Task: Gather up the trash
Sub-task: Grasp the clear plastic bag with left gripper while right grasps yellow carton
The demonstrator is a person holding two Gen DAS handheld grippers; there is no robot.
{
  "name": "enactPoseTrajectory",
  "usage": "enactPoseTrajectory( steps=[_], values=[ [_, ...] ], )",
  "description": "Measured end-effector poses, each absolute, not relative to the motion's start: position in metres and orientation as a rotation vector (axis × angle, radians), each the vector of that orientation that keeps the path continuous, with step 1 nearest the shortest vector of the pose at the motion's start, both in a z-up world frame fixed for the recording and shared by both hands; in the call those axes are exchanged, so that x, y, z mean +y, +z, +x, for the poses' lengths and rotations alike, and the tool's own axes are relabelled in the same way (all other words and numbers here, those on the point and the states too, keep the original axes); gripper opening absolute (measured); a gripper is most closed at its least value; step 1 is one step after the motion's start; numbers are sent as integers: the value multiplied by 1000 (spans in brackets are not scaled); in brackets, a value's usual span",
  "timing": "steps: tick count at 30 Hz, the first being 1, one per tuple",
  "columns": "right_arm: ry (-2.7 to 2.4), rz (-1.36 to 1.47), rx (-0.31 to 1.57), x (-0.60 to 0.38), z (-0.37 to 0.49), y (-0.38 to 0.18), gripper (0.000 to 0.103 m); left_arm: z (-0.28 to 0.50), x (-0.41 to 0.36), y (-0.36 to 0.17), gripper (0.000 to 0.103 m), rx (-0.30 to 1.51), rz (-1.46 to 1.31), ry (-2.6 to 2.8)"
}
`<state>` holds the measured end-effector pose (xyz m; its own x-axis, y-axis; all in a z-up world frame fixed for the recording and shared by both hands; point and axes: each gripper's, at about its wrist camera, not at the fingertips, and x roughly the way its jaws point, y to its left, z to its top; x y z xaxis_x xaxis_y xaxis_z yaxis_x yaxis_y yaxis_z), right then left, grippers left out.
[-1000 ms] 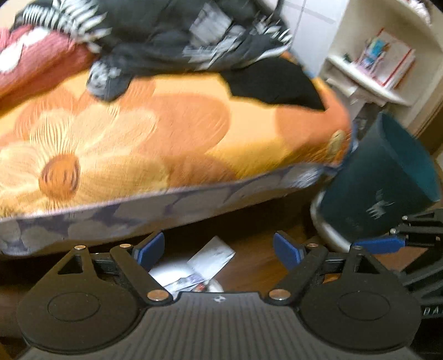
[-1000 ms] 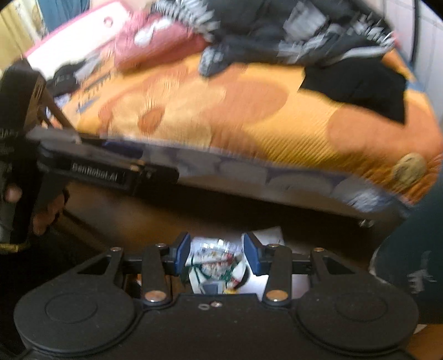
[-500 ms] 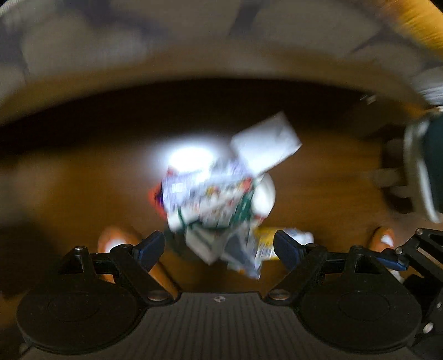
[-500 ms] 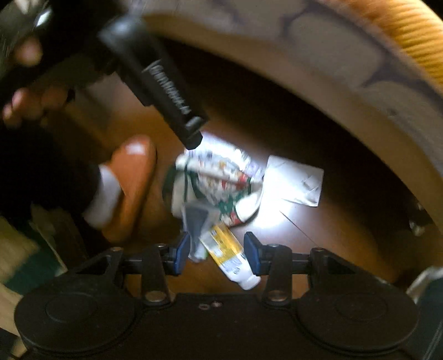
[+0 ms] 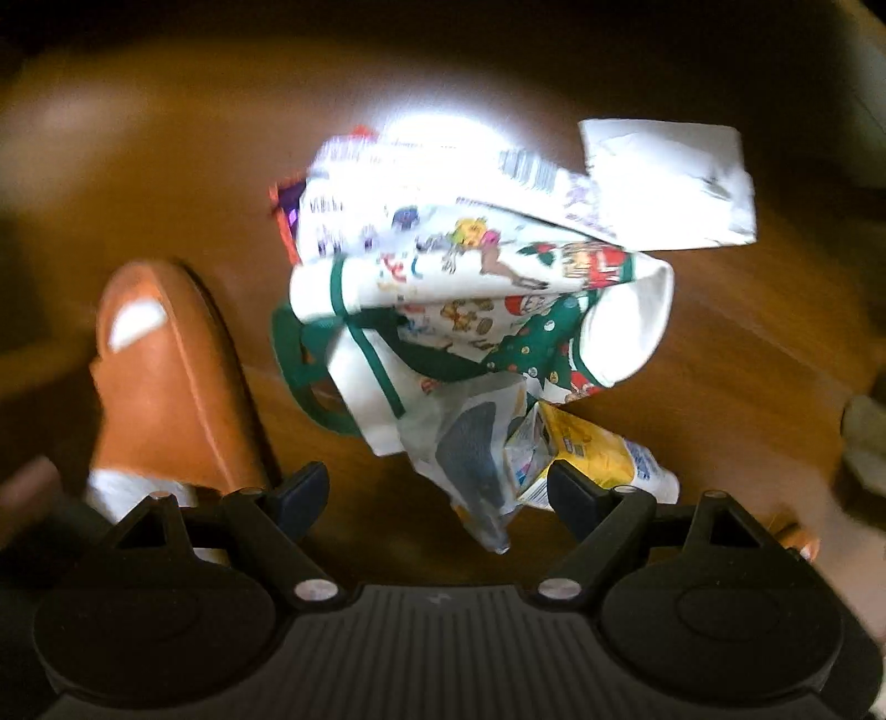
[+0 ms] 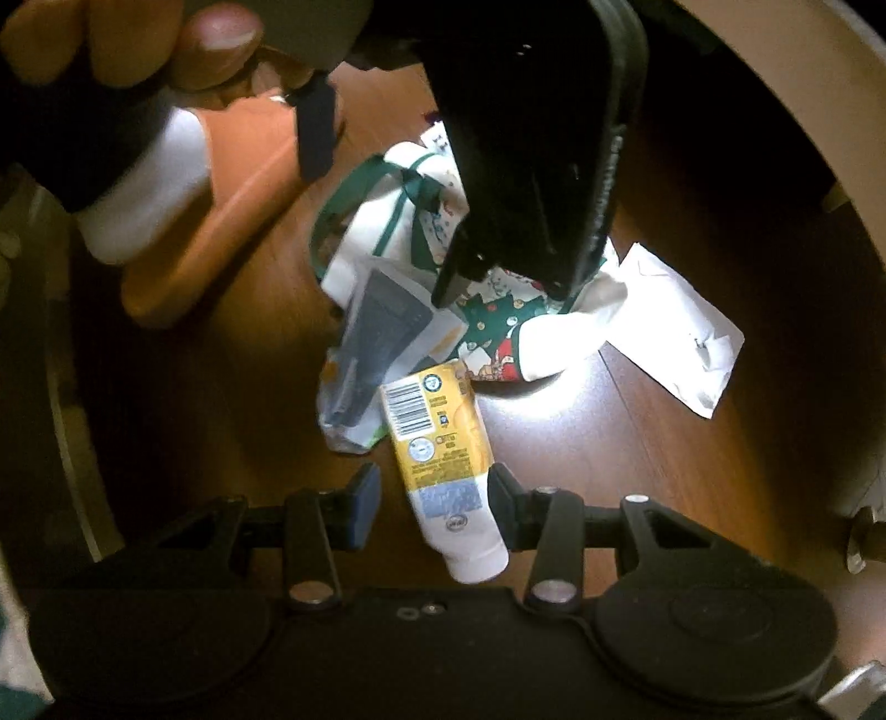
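dark brown wooden floor (image 5: pixel 747 343) fills the left wrist view, with a bright patch of glare behind a small heap of trash. the heap's largest piece is a crumpled white bag (image 5: pixel 498 288) printed with cartoon figures and green trim. a flat white paper (image 5: pixel 670 177) lies at its upper right, touching it. at the near end of the heap sit a clear plastic wrapper (image 5: pixel 470 459) with a grey print and, just beside it, a yellow tube (image 5: pixel 592 448). the left gripper (image 5: pixel 437 493) stands wide, its jaws apart with nothing pressed between them; the wrapper's tip lies in the gap and the tube's end sits by the right-hand finger. an orange slipper (image 5: pixel 177 376) over a white sock rests on the floor to the left of the heap.

wooden floor (image 6: pixel 637 443) shows again in the right wrist view, edged by a pale curved rim at the upper right. the right gripper (image 6: pixel 434 504) points down with the yellow tube (image 6: pixel 437 437) lying lengthwise between its jaws; the pads flank the tube's white cap end, and i cannot tell whether they press on it. the wrapper (image 6: pixel 376 343) lies left of the tube, the printed bag (image 6: pixel 498 327) beyond it, the white paper (image 6: pixel 681 332) to the right. the left gripper's black body (image 6: pixel 542 144) hangs over the bag, held by a hand (image 6: pixel 127 39) at the top left, above the slipper (image 6: pixel 221 205).
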<state>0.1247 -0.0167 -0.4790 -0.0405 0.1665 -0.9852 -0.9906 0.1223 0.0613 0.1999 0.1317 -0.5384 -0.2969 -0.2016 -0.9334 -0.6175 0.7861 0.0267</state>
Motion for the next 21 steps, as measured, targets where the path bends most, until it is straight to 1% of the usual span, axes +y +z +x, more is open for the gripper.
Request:
enactPoseTrajectory(
  steps=[6,10,11,12,14,15,17,18,20,21],
  values=[
    [1157,-996,1116,-11,124,-503,43,189,136,-570,86,1895,-756,550],
    [1153,-1018,1114,-9,121,-516,43,186,128,-584,85,1917,-779,548],
    [1156,-1024,1123,-8,120,-520,43,185,126,-587,79,1925,-776,550],
    [1165,-1026,1129,-7,120,-524,43,184,124,-590,77,1930,-777,551],
    [1182,-1032,1128,-6,118,-528,44,182,124,-597,66,1941,-787,547],
    [1187,-1033,1127,-6,117,-529,46,181,123,-599,64,1943,-791,550],
    [1199,-1040,1121,-4,114,-532,47,179,123,-602,56,1948,-803,555],
    [1205,-1050,1118,-3,112,-534,50,178,123,-604,53,1949,-813,554],
    [1210,-1069,1105,-2,107,-539,56,177,123,-606,36,1948,-823,548],
    [1210,-1085,1094,-1,105,-541,57,176,122,-608,33,1950,-832,540]
  ],
)
